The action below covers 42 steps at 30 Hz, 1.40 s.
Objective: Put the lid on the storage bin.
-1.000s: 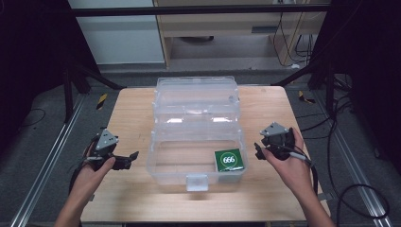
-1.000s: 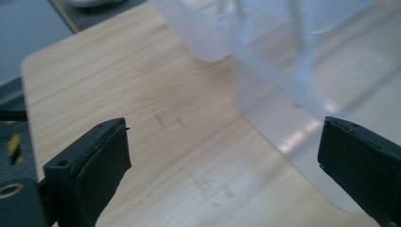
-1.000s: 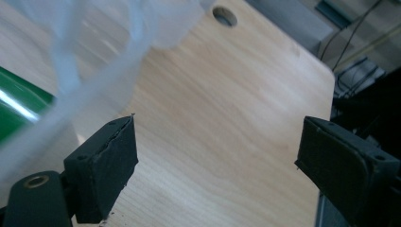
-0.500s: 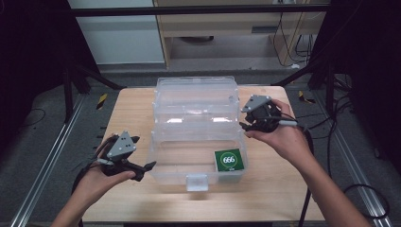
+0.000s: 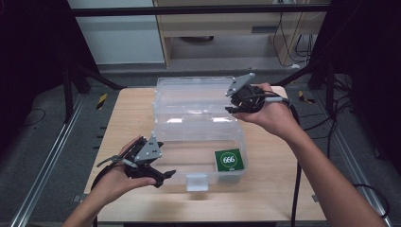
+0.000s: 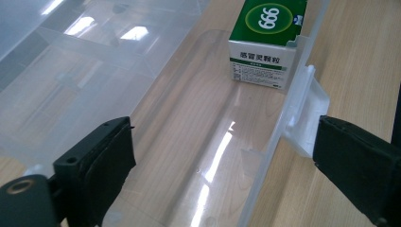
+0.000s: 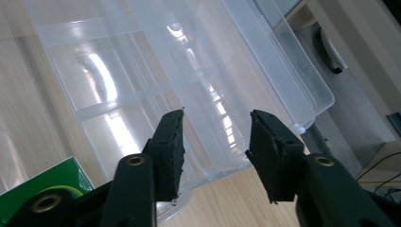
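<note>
Clear box (image 5: 198,142) | left tongs (image 5: 163,176) spread astride front wall | right tongs (image 5: 235,106) over lid, closing, empty

Clear plastic storage box (image 5: 198,123); green cardboard carton (image 5: 229,160), white "666" ring, near right; pale wooden table (image 5: 127,113); black jaws.

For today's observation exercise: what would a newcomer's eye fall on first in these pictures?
The big clear plastic box lying open mid-table, then the green carton in its near right corner. A hand-held gripper flanks it each side: left hand-held gripper at the front wall, right hand-held gripper over the lid.
</note>
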Each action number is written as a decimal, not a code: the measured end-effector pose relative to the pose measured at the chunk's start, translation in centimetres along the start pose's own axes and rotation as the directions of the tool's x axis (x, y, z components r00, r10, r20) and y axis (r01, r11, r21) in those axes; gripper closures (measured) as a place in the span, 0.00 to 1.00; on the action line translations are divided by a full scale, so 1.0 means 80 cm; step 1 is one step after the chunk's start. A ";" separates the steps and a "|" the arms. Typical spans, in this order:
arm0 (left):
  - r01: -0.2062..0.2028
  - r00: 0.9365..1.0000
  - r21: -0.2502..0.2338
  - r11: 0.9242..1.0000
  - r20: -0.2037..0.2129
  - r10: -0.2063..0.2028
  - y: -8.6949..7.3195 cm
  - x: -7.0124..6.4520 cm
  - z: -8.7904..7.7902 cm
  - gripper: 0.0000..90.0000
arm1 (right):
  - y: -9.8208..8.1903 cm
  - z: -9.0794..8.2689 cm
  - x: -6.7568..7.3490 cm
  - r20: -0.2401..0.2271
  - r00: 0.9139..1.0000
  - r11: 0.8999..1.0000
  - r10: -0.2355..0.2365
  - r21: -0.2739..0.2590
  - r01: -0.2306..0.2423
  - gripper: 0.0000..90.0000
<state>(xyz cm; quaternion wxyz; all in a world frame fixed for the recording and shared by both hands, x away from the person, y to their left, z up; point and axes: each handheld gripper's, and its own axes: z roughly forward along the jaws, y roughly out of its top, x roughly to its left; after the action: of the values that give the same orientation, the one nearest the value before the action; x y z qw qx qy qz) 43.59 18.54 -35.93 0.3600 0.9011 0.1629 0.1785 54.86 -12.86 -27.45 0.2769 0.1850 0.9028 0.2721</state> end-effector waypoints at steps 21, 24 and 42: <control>-0.046 0.999 0.040 0.998 0.009 0.046 -0.010 -0.010 0.003 0.20 | 0.021 0.039 -0.003 -0.090 0.994 0.997 -0.062 0.043 0.066 0.71; -0.061 0.997 0.044 0.997 0.039 0.059 -0.013 -0.007 0.004 0.24 | 0.029 0.046 -0.006 -0.113 0.991 0.996 -0.073 0.051 0.079 0.67; -0.139 0.987 0.166 0.976 0.104 0.123 -0.022 -0.014 0.037 0.41 | 0.032 0.079 -0.008 -0.185 0.976 0.984 -0.118 0.110 0.139 0.76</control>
<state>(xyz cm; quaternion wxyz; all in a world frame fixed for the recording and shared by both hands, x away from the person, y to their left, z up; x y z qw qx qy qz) 43.61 17.54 -39.39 0.2753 0.9450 0.1012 0.1448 59.60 -8.70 -30.09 0.2005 0.1178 0.9490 0.2131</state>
